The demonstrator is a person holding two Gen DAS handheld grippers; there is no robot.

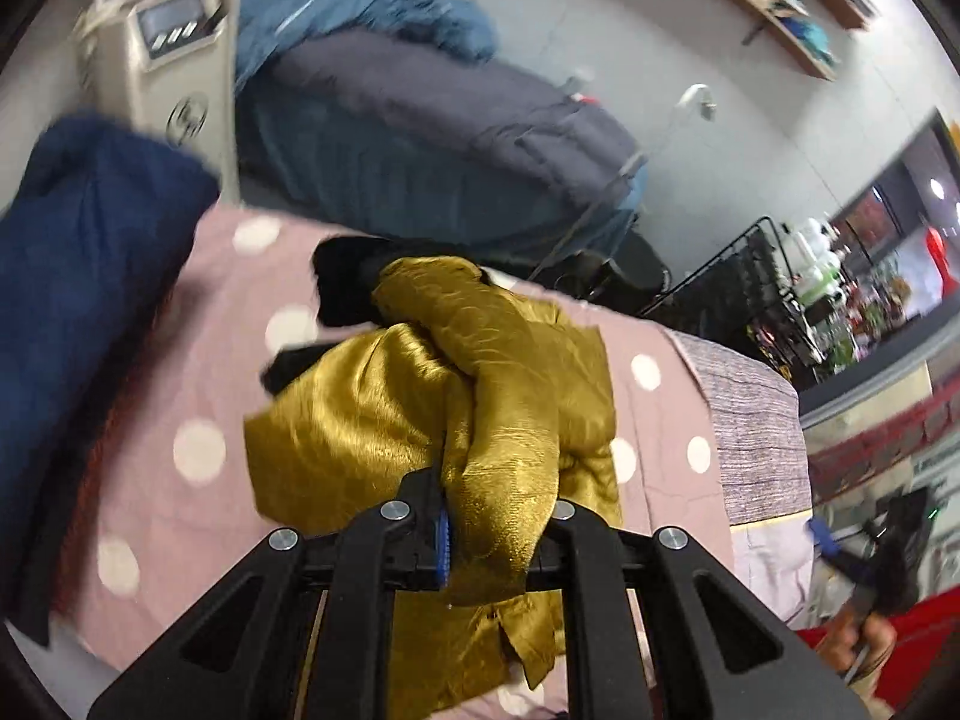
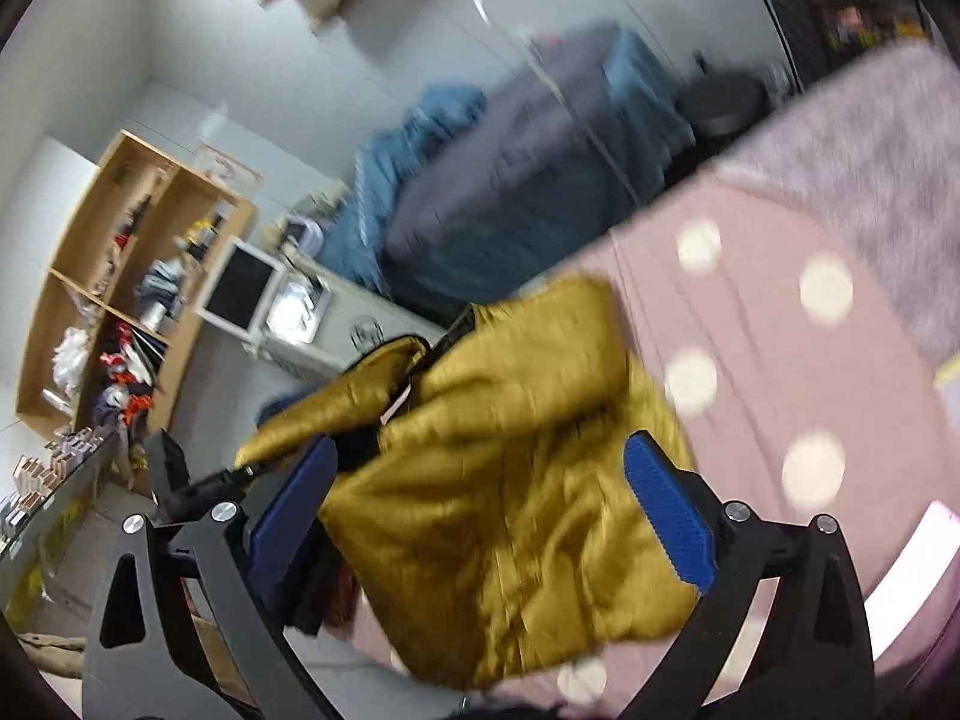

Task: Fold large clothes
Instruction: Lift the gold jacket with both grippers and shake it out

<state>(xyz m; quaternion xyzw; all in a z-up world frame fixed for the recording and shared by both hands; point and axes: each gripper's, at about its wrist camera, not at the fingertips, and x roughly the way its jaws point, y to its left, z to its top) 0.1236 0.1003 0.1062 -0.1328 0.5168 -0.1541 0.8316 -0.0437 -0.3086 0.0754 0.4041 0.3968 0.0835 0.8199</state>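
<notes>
My left gripper (image 1: 480, 528) is clamping a fold of the gold garment (image 1: 432, 420), which is lying bunched on the pink dotted bedspread (image 1: 198, 372); my right gripper (image 2: 480, 516) is hovering above it, fingers spread apart

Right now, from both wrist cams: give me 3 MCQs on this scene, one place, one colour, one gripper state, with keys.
1. Where does the gold garment lie?
A. on the pink dotted bedspread
B. on the wooden shelf
C. on the floor

2. What colour are the pads on the right gripper?
A. red
B. blue
C. white

3. How does the left gripper stand?
A. open, nothing between its fingers
B. out of view
C. shut on the gold garment

Key:
1 A, the pink spotted cover shows around and beneath the garment in both views.
2 B, both ribbed pads are blue.
3 C, a gold fold is pinched between its fingers, while the right gripper is wide open.
</notes>
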